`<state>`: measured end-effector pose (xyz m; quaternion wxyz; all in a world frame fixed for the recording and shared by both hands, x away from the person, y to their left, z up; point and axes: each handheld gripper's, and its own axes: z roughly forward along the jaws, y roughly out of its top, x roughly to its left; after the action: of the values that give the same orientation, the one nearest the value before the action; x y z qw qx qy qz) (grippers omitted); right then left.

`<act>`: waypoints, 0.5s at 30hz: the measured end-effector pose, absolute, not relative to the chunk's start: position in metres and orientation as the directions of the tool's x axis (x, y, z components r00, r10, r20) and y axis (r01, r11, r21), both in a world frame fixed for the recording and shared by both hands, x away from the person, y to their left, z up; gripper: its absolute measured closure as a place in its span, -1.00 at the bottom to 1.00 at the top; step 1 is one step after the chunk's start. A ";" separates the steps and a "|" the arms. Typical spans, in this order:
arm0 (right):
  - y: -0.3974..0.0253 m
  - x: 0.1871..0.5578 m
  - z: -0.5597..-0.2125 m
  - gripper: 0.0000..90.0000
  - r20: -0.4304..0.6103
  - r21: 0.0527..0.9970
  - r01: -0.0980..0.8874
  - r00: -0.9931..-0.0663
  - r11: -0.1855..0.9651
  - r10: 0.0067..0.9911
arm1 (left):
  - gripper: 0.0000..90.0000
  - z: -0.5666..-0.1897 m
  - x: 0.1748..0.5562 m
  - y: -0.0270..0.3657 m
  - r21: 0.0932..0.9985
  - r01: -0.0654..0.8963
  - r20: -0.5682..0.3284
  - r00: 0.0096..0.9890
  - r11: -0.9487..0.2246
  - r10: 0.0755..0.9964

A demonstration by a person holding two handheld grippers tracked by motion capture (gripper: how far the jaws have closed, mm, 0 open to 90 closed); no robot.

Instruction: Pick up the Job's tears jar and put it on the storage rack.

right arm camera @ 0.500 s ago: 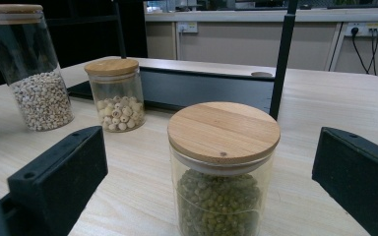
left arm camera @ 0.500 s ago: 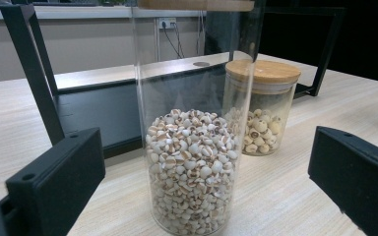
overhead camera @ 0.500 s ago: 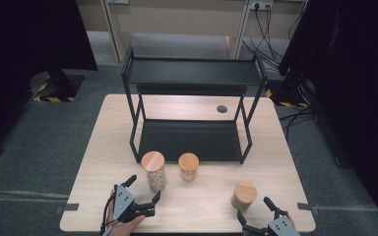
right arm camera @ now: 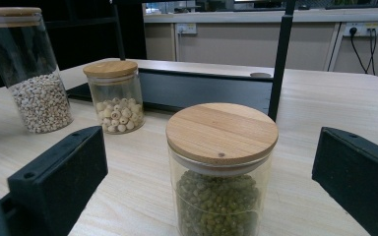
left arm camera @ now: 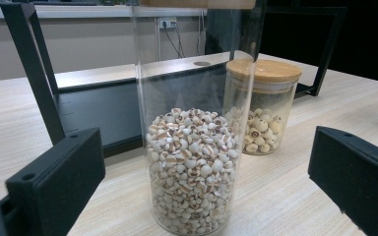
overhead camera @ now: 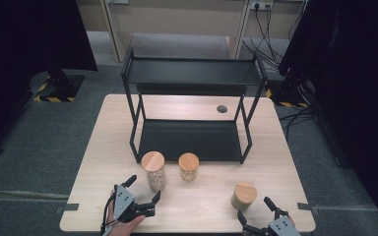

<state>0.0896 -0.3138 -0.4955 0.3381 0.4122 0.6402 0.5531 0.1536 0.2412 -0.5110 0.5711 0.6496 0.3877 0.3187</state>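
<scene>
A tall glass jar (overhead camera: 154, 170) of small pale grains with a wooden lid stands near the table's front left. It rises straight ahead in the left gripper view, tall jar (left arm camera: 192, 147), between the two wide-apart jaws. My left gripper (overhead camera: 141, 189) is open just in front of it. A short jar (overhead camera: 188, 166) of larger white seeds stands beside it. A jar of green beans (overhead camera: 242, 195) with a wooden lid (right arm camera: 221, 132) stands at the front right. My right gripper (overhead camera: 256, 209) is open just before it, its jaws to either side.
A black two-tier metal rack (overhead camera: 192, 105) stands across the middle and back of the wooden table (overhead camera: 103, 147). A round cable hole (overhead camera: 221, 108) lies behind the rack. Dark curtains hang left and right; grey floor surrounds the table.
Both grippers have edged slightly forward toward their jars. The jars have not moved.
</scene>
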 end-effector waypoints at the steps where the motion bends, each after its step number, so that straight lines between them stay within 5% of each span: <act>1: -0.314 0.089 -0.496 -0.99 0.023 0.987 0.153 -0.432 0.048 0.902 | -1.00 -0.511 0.154 0.241 0.989 0.140 -0.029 0.496 -0.047 0.868; 15: -0.315 0.089 -0.496 -0.99 0.034 0.988 0.153 -0.426 0.035 0.904 | -1.00 -0.511 0.157 0.240 0.989 0.141 -0.036 0.489 -0.038 0.872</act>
<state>0.0895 -0.3148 -0.4962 0.3374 0.4161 0.6354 0.5561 0.1568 0.2404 -0.5107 0.5722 0.6456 0.3920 0.3195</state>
